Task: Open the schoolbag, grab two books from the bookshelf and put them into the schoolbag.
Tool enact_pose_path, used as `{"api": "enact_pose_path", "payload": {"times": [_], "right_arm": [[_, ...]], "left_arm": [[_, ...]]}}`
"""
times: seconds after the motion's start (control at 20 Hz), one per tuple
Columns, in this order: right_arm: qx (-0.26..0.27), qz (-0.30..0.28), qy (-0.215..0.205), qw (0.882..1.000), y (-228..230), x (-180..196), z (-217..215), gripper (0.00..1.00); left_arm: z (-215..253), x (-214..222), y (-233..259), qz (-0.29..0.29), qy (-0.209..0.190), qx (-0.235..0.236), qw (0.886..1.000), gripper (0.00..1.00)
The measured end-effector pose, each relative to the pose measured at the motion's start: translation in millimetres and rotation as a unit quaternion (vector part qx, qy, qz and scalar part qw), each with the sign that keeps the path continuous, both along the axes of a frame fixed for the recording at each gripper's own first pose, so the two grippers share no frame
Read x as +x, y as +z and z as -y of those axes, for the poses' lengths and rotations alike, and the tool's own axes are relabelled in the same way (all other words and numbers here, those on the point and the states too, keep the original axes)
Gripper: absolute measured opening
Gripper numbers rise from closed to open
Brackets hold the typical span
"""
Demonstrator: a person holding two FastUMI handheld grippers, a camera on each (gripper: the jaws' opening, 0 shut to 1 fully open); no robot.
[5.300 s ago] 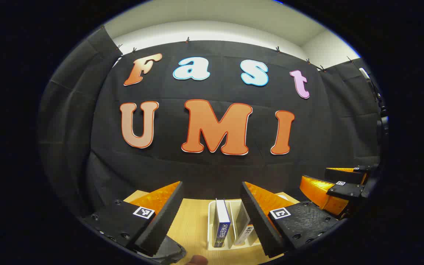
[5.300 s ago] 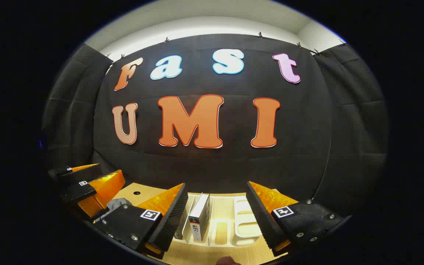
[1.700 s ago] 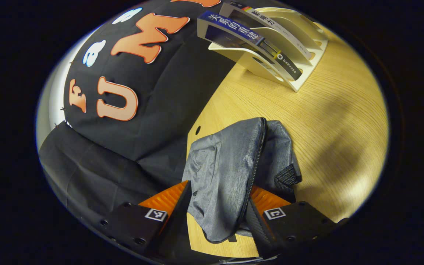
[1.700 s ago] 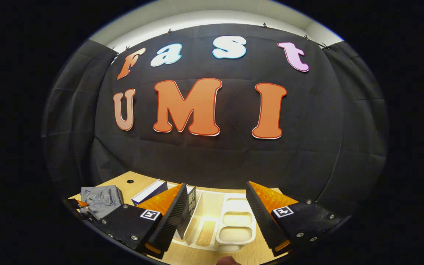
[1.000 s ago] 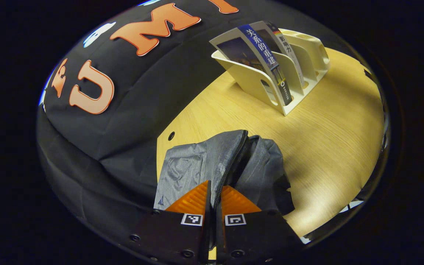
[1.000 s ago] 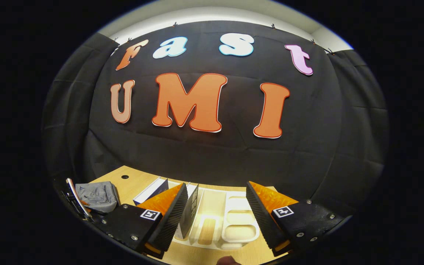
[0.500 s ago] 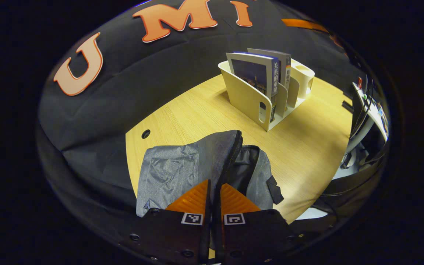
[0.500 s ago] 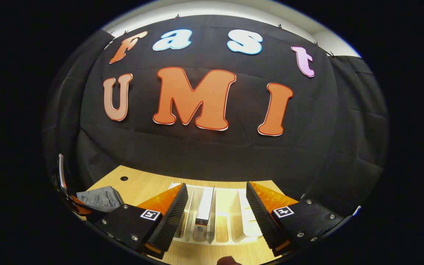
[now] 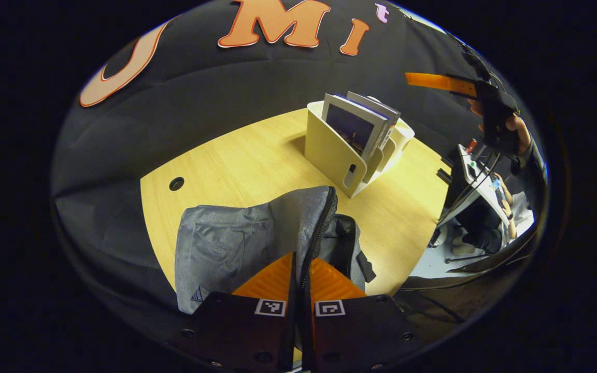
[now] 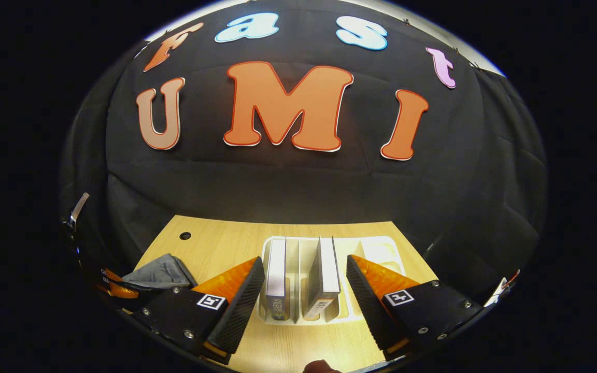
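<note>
The grey schoolbag lies on the table, its zipper running up the middle. My left gripper is shut on the bag's zipper edge at the near end. Beyond it stands the cream bookshelf with two upright books. In the right gripper view, my right gripper is open above the bookshelf. A white-spined book and a second book stand between its fingers, untouched. The schoolbag shows at the lower left. The right gripper also appears far off, held by a hand.
The wooden table has a cable hole near the back left. Its right edge drops to the floor, where a person sits at a small desk. The black cloth wall stands close behind the table.
My left gripper stays shut on the bag's zipper edge while its view swings right and rises. The right gripper has tilted down and shifted over the shelf, so both books now sit between its fingers.
</note>
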State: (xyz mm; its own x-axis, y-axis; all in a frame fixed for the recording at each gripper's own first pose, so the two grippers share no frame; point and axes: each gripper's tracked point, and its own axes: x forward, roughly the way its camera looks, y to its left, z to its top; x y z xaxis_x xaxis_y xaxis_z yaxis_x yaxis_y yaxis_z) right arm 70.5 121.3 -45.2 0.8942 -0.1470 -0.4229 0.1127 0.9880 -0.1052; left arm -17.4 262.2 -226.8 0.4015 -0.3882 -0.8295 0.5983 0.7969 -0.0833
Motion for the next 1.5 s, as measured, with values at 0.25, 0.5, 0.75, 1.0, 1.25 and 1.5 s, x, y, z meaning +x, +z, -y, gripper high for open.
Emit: {"api": "enact_pose_path", "payload": {"times": [0.25,0.5,0.75,1.0,1.25,1.5], "right_arm": [[0.012,-0.064,0.008,0.998,-5,15,-25,0.95],[0.015,-0.151,0.045,0.987,-32,18,-42,0.96],[0.067,-0.259,0.052,0.962,-62,29,-45,0.96],[0.057,-0.319,0.05,0.945,-88,57,-36,0.96],[0.063,-0.377,0.057,0.922,-123,77,-38,0.96],[0.073,-0.424,0.037,0.902,-154,96,-33,0.82]], "left_arm": [[-7,11,17,-0.051,-0.003,-0.033,0.998,0.07],[-10,24,28,-0.09,0.001,-0.038,0.995,0.07],[-3,25,28,-0.102,0.0,-0.031,0.994,0.07],[-8,27,19,-0.125,0.032,-0.036,0.991,0.07],[-5,30,15,-0.133,0.041,-0.029,0.99,0.07],[-4,31,11,-0.151,0.065,-0.031,0.986,0.07]]}}
